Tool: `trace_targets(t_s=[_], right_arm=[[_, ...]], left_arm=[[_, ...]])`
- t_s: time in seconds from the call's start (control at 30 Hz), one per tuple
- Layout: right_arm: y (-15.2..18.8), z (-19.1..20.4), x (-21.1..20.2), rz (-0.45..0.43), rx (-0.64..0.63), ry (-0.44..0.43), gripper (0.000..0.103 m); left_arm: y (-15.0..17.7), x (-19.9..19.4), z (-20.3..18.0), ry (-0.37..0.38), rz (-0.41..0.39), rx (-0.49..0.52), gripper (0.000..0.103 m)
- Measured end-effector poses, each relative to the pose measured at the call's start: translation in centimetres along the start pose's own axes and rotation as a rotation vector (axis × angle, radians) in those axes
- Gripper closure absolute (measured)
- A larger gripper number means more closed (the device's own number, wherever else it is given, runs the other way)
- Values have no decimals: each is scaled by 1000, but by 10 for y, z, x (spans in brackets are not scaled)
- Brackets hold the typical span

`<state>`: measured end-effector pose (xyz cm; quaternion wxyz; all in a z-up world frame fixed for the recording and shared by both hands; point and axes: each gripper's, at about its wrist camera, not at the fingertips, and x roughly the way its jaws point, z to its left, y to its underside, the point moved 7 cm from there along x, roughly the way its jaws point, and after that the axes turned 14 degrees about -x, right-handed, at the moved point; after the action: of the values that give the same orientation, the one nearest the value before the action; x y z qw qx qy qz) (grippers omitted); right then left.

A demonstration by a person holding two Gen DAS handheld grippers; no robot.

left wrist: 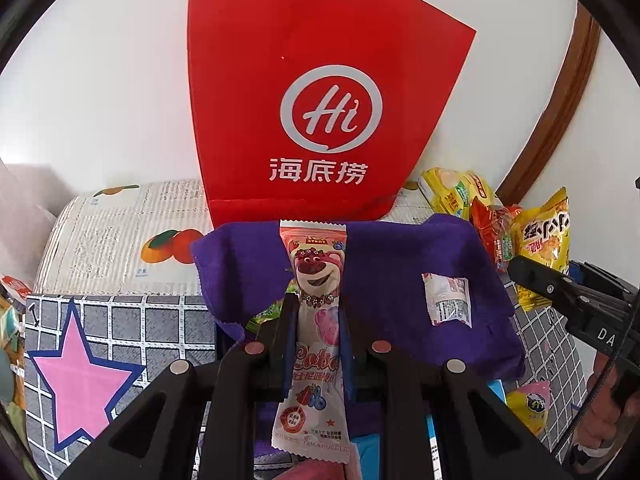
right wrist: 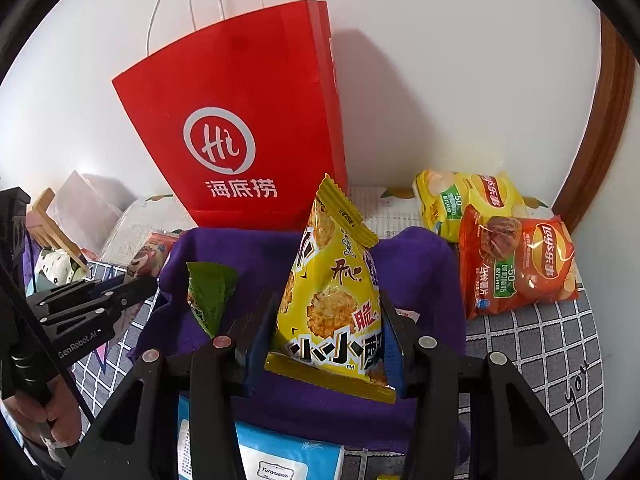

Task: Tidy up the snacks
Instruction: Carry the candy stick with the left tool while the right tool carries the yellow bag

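Left gripper [left wrist: 316, 332]: nearest the left wrist camera; its two black fingers are clamped tight on a long pink snack packet, which stands upright between them.
Pink snack packet [left wrist: 316, 320]: printed with a pink bear and the word "Lotso"; its crimped top edge rises above the fingertips, in front of the purple cloth.
Right gripper [right wrist: 328, 320]: nearest the right wrist camera; its fingers are closed on the two sides of a yellow snack bag, which is lifted clear of the cloth.
Yellow snack bag [right wrist: 332, 300]: puffy, printed with round rice crackers and black characters; it tilts with its crimped top pointing up and left.
Purple cloth [left wrist: 400, 272]: spread on the patterned surface below both grippers; a small white sachet [left wrist: 448, 300] lies on it.
Green packet [right wrist: 210, 296]: stands just left of the right gripper, against the purple cloth.
Red paper bag [right wrist: 240, 128]: upright against the white wall behind the cloth, with white string handles and a white "Hi" logo.
Yellow crisp bag [right wrist: 464, 200]: lies at the right, behind and touching the orange crisp bag [right wrist: 516, 264].
Blue tissue pack [right wrist: 280, 460]: at the lower edge, partly hidden under the right gripper.
Surface [left wrist: 132, 320]: grey grid fabric with a pink star.
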<state>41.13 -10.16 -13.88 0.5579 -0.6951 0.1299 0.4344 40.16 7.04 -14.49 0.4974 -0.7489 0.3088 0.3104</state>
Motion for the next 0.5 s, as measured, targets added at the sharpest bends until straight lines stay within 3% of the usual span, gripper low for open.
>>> trace_targets(t_s=[0.5], right_arm=[[0,-4,-3,8,3,18,55]], left_arm=[[2,-1,-2,1,6,5,85]])
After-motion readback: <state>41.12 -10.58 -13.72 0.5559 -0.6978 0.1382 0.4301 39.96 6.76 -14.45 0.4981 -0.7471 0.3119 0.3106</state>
